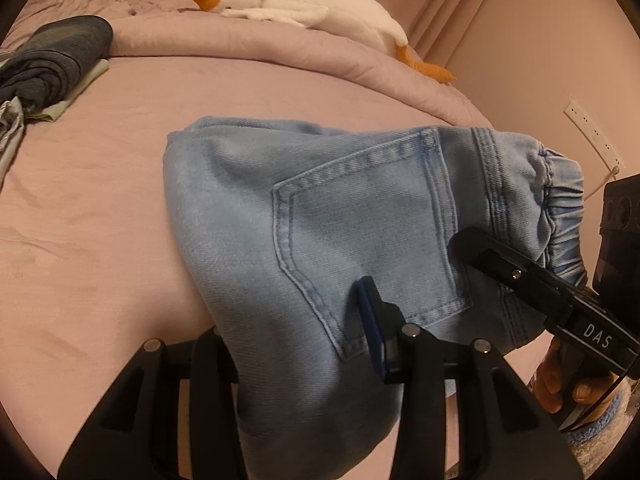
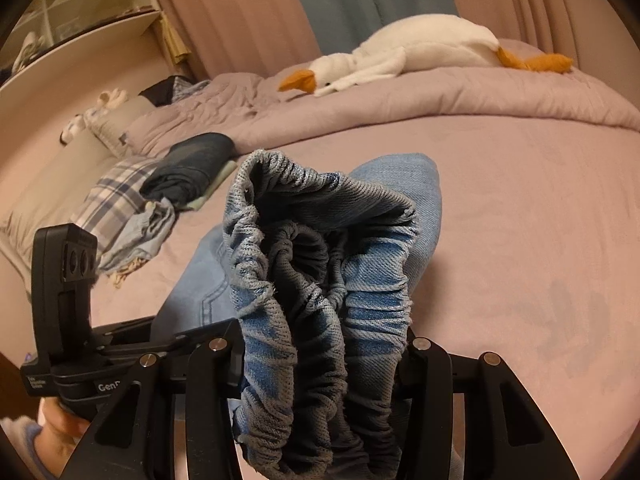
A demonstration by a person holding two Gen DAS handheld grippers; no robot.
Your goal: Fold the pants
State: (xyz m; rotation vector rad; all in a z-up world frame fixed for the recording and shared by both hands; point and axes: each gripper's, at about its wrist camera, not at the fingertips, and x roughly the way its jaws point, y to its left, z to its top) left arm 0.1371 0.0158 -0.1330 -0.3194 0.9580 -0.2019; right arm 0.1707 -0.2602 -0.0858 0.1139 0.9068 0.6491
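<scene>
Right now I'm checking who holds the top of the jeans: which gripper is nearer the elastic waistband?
Right. The right gripper is clamped on the bunched elastic waistband itself. The left gripper grips the jeans by the back pocket, away from the waistband.

Light-blue denim pants, pink bed, white goose.

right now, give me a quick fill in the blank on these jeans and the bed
1. The light blue jeans show a back ____.
2. The right tool grips the jeans at the elastic ____.
3. A white plush ____ lies on the comforter.
4. Its beak is ____.

Missing: pocket; waistband; goose; orange
</scene>
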